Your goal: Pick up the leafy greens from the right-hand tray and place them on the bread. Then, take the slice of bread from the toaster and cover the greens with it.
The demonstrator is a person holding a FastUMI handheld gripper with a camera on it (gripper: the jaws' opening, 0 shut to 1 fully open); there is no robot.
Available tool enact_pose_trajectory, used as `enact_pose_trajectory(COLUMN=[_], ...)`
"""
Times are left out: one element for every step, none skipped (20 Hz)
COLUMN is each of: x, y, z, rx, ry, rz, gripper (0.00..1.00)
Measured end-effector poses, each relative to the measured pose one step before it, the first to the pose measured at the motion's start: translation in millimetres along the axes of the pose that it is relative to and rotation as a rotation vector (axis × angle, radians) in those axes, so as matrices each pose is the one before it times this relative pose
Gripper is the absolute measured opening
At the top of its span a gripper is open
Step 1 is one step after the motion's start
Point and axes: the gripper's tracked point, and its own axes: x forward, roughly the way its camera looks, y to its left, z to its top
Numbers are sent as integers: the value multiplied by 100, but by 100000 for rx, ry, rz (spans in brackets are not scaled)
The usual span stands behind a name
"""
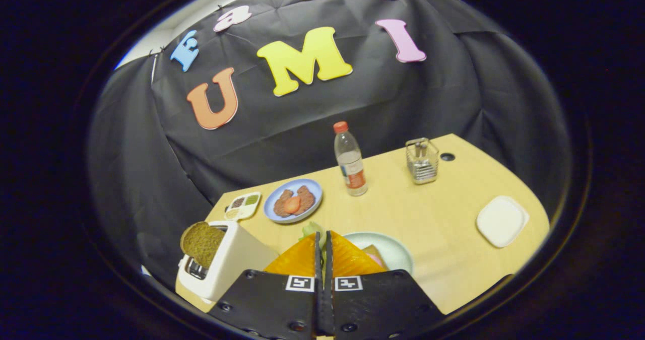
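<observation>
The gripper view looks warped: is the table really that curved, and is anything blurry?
In the gripper view, fisheye distortion bows the table edge; the bottle and toaster look fairly sharp; the gripper, fingers nearly closed with leafy greens at their tips, looms oversized; lighting is soft, without strong glare.

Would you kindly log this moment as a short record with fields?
gripper: fingers nearly closed on a bit of leafy greens
under fingers: pale plate with bread
toaster: brown bread slice sticking up
beyond: blue plate with food, bottle, wire holder
right side: white tray
</observation>
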Motion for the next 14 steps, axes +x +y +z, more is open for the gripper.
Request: enact_pose_trajectory(x=[679, 680, 569, 550, 647, 449, 350, 141, 8, -131, 124, 154, 228, 94], y=[784, 215, -80, -237, -533, -745, -945, -922, -702, -930, -719, -722, -670, -641], z=[-1051, -705, -455, -457, -384, -468, 1, 113, 326, 270, 44, 246, -193, -223], rx=[2098, 1240, 1371, 1869, 1210, -349, -2655, -3100, -2652, -2986, -2393, -1755, -809, 53], ry=[2249, 1589, 755, 1021, 1209, 417, -338, -1031, -1779, -1576, -1211, -815, -148, 1008], rz=[1848, 198, 327, 431, -649, -1064, -2137, -1467, -1131, -2191, -1349, -1306, -1235, -1272], gripper=[0, 0, 0, 0, 0, 0, 0, 0, 0, 0, 0, 0, 1, 1])
